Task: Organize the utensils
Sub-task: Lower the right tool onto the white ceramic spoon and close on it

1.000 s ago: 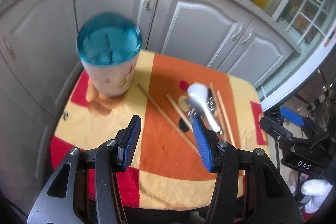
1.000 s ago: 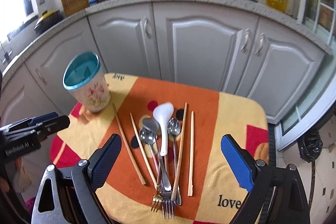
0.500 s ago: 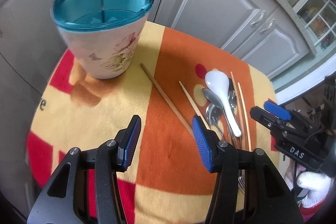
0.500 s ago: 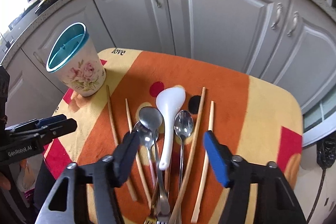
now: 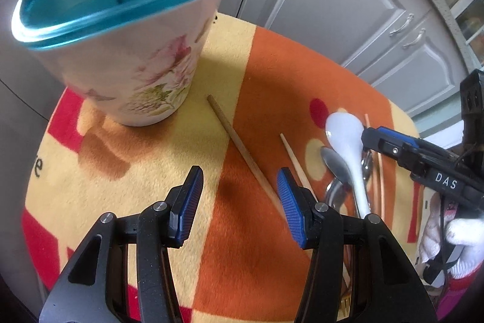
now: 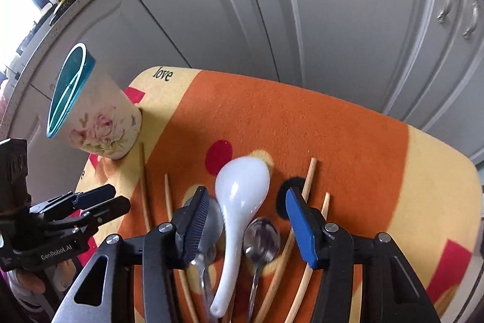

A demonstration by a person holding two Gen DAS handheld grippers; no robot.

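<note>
The right gripper [image 6: 246, 220] is hovering spread over the white ceramic spoon [image 6: 239, 220], lining up a first pickup; it needs lowering and closing on the handle. The left gripper [image 5: 239, 202], also spread and empty, is waiting near the chopstick [image 5: 242, 150], the holder [image 5: 127, 29] standing far left

- Soft daylight fills both views; a blown-out white glare sits at the upper-left edge of the right wrist view.
- The floral ceramic cup with teal plastic rim [image 5: 127, 29] casts a soft brownish shadow on the orange-and-yellow fleece cloth [image 5: 272, 232].
- Fisheye distortion bends the grey cabinet doors [image 6: 348, 20]; corners vignette to black.
- The white ceramic soup spoon [image 6: 239, 202] looks slightly blurred.
</note>
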